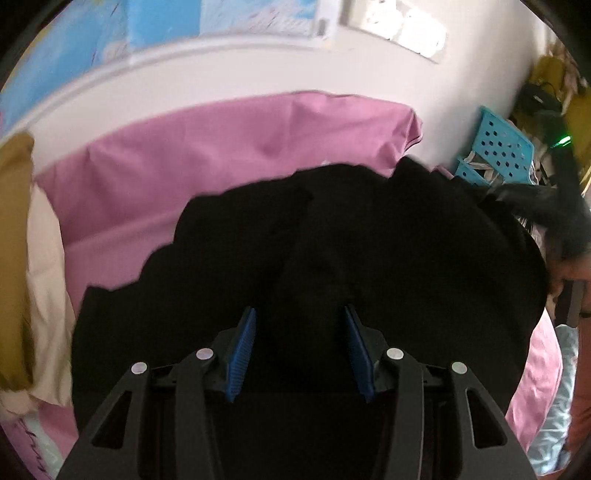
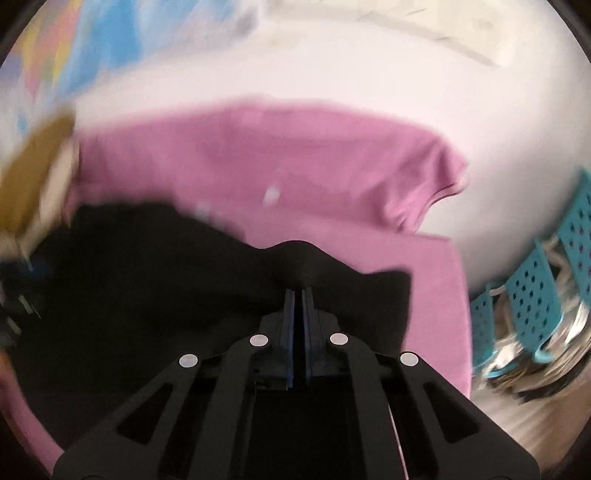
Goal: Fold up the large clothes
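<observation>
Although a blue poster (image 1: 166, 22) hangs on the wall above the bed, its print is too blurred for me to read, and I find no brand or label on anything else.

Left wrist view: at far left a mustard cushion (image 1: 14, 258) stands against a cream pillow (image 1: 44, 295). The pink bedsheet (image 1: 221, 147) runs across the middle; its far edge meets the white wall (image 1: 258, 77), and its far-right corner droops. The black garment (image 1: 406, 258) lies rumpled on the sheet, covering most of the near part. My left gripper (image 1: 300, 325) is released: blue pads (image 1: 242, 350) stand apart with black cloth below and between them, not pinched. Bare sheet is free to the left of and beyond the garment. A turquoise perforated crate (image 1: 506, 147) sits at right beside the bed corner, clutter behind it. Part of a person shows at the right edge.

Right wrist view, heavily motion-blurred: the garment (image 2: 147, 277) spreads left and centre, its right edge ending short of the sheet's right edge, which leaves a pink strip (image 2: 436, 295) uncovered. My right gripper (image 2: 298, 295) is clenched on a raised fold of the garment, the cloth peaking just ahead of the tips.

Only this view shows the crate (image 2: 535, 280) holding shiny contents; only the left view shows the person.
</observation>
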`<state>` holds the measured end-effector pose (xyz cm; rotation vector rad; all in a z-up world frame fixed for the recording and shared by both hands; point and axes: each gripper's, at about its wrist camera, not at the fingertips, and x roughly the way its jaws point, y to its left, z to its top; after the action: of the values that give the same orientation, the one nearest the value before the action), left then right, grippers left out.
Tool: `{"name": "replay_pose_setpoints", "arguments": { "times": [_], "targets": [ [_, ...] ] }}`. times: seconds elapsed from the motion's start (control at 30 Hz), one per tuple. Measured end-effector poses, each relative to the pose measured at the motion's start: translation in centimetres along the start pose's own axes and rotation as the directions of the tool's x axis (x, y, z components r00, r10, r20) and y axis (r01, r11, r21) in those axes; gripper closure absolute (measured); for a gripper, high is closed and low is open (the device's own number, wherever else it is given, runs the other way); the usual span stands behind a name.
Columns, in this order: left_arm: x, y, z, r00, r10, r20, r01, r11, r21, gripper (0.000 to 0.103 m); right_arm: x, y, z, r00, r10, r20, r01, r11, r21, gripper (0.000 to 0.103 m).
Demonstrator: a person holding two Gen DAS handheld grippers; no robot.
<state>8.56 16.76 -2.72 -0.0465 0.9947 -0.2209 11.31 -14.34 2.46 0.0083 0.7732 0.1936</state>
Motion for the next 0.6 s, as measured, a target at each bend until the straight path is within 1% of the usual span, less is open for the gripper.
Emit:
{"name": "replay_pose_setpoints", "arguments": {
  "times": [0.07, 0.13, 0.17, 0.2, 0.27, 0.33, 0.37, 0.4, 0.43, 0.47, 0.5, 0.57, 0.6],
  "targets": [
    [0.0, 0.5, -0.4, 1.0, 0.008, -0.005, -0.008, 1.0, -0.012, 0.056, 1.4, -0.5, 0.4, 0.999, 0.017, -0.03, -0.016, 1.0, 0.026, 0.099],
    [0.0, 0.3, -0.4, 0.999, 0.033, -0.005, -0.033, 0.999, -0.012, 0.055, 3.6, -0.3, -0.1, 0.994, -0.028, -0.107, 0.028, 1.0, 0.001, 0.098],
    [0.0, 0.1, -0.5, 0.999, 0.048, -0.004, -0.048, 0.999, -0.008, 0.054, 4.6, -0.3, -0.6, 0.986, -0.065, -0.151, 0.064, 0.998, -0.009, 0.099],
    [-0.1, 0.0, -0.5, 0.998, 0.059, 0.0, -0.059, 0.998, -0.005, 0.053, 5.4, -0.7, -1.0, 0.981, -0.079, -0.175, 0.08, 0.997, 0.0, 0.102],
    [-0.1, 0.0, -0.6, 0.998, 0.067, 0.006, -0.067, 0.998, -0.005, 0.052, 4.1, -1.5, -1.4, 0.99, -0.019, -0.136, 0.029, 0.997, 0.071, 0.101],
    [-0.5, 0.2, -0.9, 0.998, 0.058, 0.015, -0.058, 0.998, -0.012, 0.051, 2.2, -2.4, -1.5, 0.997, 0.012, -0.083, -0.002, 0.992, 0.125, 0.083],
    [-0.7, 0.3, -0.8, 0.999, 0.048, 0.017, -0.048, 0.999, -0.023, 0.051, 0.9, -2.5, -1.5, 0.999, 0.027, -0.042, -0.021, 0.99, 0.137, 0.082],
    [-1.0, 0.4, -0.8, 0.999, 0.044, 0.02, -0.044, 0.999, -0.028, 0.051, -0.4, -2.4, -1.4, 0.999, 0.051, -0.012, -0.049, 0.989, 0.137, 0.079],
    [-1.4, 0.3, -0.8, 0.999, 0.042, 0.032, -0.041, 0.999, -0.03, 0.05, -1.5, -1.9, -1.4, 0.998, 0.067, 0.012, -0.068, 0.99, 0.124, 0.074],
    [-1.6, 0.3, -0.8, 0.998, 0.047, 0.044, -0.046, 0.998, -0.031, 0.048, -2.0, -1.5, -1.2, 0.997, 0.079, 0.026, -0.081, 0.991, 0.105, 0.073],
    [-2.2, 0.1, -0.6, 0.996, 0.056, 0.072, -0.054, 0.998, -0.029, 0.046, -2.8, -0.1, -1.2, 0.994, 0.104, 0.041, -0.106, 0.993, 0.055, 0.073],
    [-2.9, -0.4, -0.5, 0.992, 0.064, 0.106, -0.062, 0.998, -0.022, 0.046, -2.7, 2.5, -1.2, 0.989, 0.144, 0.025, -0.143, 0.99, -0.017, 0.073],
    [-3.1, -0.5, -0.4, 0.992, 0.066, 0.112, -0.064, 0.998, -0.023, 0.046, -2.2, 3.9, -1.3, 0.986, 0.169, -0.005, -0.169, 0.984, -0.049, 0.073]
  ]
}}
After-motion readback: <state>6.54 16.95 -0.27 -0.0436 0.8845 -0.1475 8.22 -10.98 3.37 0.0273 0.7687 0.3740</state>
